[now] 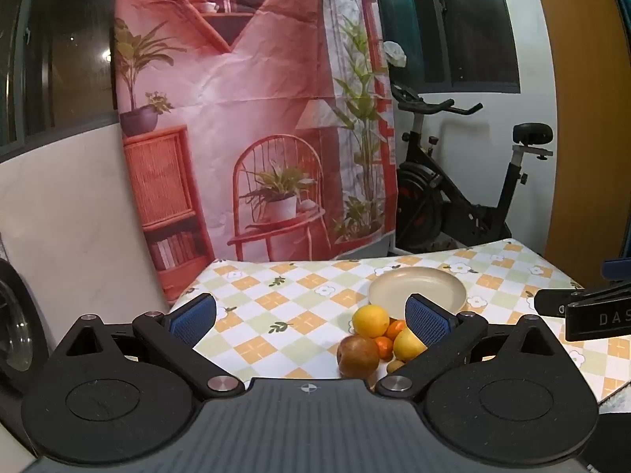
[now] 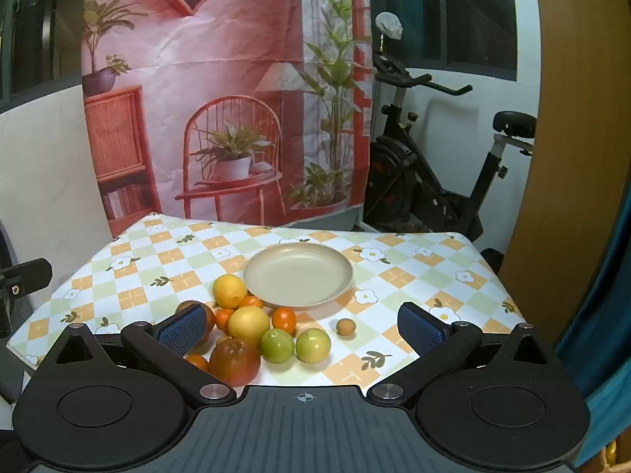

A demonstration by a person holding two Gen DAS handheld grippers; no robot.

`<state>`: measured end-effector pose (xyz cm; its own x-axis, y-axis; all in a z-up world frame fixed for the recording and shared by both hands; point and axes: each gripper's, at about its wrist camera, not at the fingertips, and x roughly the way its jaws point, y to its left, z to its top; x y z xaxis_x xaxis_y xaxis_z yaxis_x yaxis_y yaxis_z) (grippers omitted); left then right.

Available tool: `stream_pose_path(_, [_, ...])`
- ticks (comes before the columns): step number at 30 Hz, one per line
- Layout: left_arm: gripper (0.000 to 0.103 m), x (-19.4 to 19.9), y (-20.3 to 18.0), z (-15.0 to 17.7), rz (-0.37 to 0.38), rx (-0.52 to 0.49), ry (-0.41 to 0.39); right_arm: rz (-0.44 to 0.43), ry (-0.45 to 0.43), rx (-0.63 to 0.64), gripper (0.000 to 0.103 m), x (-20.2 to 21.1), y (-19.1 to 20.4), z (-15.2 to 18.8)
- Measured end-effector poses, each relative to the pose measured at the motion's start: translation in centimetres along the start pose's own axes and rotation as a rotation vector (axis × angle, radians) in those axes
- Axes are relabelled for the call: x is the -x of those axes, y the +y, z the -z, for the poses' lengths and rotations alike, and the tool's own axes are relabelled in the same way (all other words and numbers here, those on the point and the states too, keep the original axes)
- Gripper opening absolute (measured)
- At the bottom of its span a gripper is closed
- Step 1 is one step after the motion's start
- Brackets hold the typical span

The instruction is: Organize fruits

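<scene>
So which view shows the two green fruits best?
The right wrist view: both green fruits sit unobstructed side by side near the fruit pile, in front of the plate. The left wrist view shows neither; its own right finger covers that side of the pile.

1. The left tongs [image 1: 310,317] stand with jaws spread wide, nothing between the blue pads [image 1: 195,317].
2. They tilt gently downward, toward the far side of the scene.
3. The right tongs [image 2: 303,327] are likewise spread wide and empty, blue pads [image 2: 421,329] well apart.
4. They tilt downward more steeply than the left.
5. In the left wrist view, the right tongs show as black parts at the right edge.
</scene>
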<state>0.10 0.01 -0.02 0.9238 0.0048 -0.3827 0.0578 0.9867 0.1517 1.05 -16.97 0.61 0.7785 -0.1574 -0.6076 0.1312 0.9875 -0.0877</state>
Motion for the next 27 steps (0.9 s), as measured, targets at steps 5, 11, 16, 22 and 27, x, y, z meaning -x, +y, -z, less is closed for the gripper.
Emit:
stream_pose_path(5, [0.103,0.05,-0.2,0.08,-0.006,-0.012,-0.029,0.001,-0.006,0.003,0.103,0.06,-0.01,-0.01])
stream_pose_path(11, [0.103,0.38,-0.19,-0.16,0.003,-0.008,-0.027,0.003,-0.007,0.005,0.103,0.11,0.0,-0.04])
stream_pose_path(16, [0.103,0.18,0.1,0.02,0.007,0.0,-0.027,0.003,-0.007,0.005,0.103,0.13,-0.02,-0.05])
stream_pose_path(22, [0.103,0.17,0.07,-0.02,0.012,-0.006,-0.025,0.004,-0.007,0.005,0.103,0.18,-0.07,-0.07])
stream_pose_path(27, [0.103,0.26,0.05,-0.04,0.013,-0.01,-0.028,0.005,-0.007,0.004,0.103,0.38,-0.15,-0.14])
